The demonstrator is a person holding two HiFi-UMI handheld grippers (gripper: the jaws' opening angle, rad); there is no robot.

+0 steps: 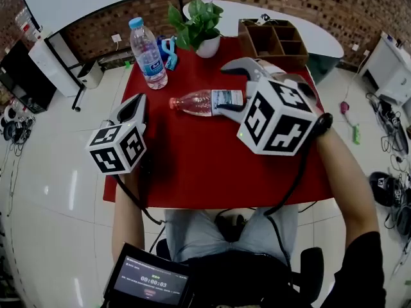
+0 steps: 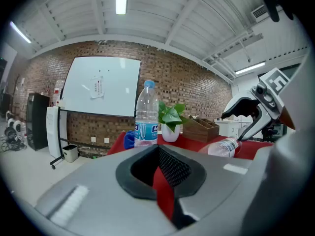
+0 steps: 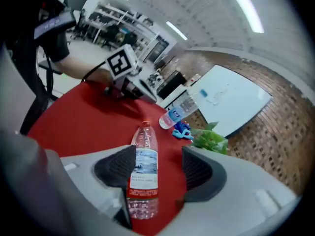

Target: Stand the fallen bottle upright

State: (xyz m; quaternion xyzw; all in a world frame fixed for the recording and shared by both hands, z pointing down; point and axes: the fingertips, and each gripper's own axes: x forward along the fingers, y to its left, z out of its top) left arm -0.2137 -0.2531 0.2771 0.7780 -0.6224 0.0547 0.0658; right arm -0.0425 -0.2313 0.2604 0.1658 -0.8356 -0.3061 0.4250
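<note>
**Right gripper astride the fallen bottle, jaws wide**

The fallen bottle [image 1: 204,101] lies on its side near the middle of the red table [image 1: 192,165]. Its red cap points toward the person's left and its base toward the right. The right gripper [image 1: 232,88] tilts down over the bottle's labelled end with its jaws spread wide, one on the far side and one on the near side. In the right gripper view the bottle [image 3: 143,173] sits between the two dark pads, close against the one on the picture's left. A clear strip of red cloth separates it from the other pad, so nothing is clamped. Whether that nearer pad actually touches the label cannot be told.

The left gripper [image 1: 131,110] hangs over the table's left edge, well apart from the bottle and roughly level. Its jaws are drawn together around nothing (only a thin sliver of red cloth shows between the pads in its own view).

At the table's far end a second bottle with a blue cap [image 1: 148,53] stands upright. A blue object [image 1: 169,51] lies just beside it. A potted plant [image 1: 202,27] stands to their right, and a wooden organizer [image 1: 273,40] sits at the far right corner.
</note>
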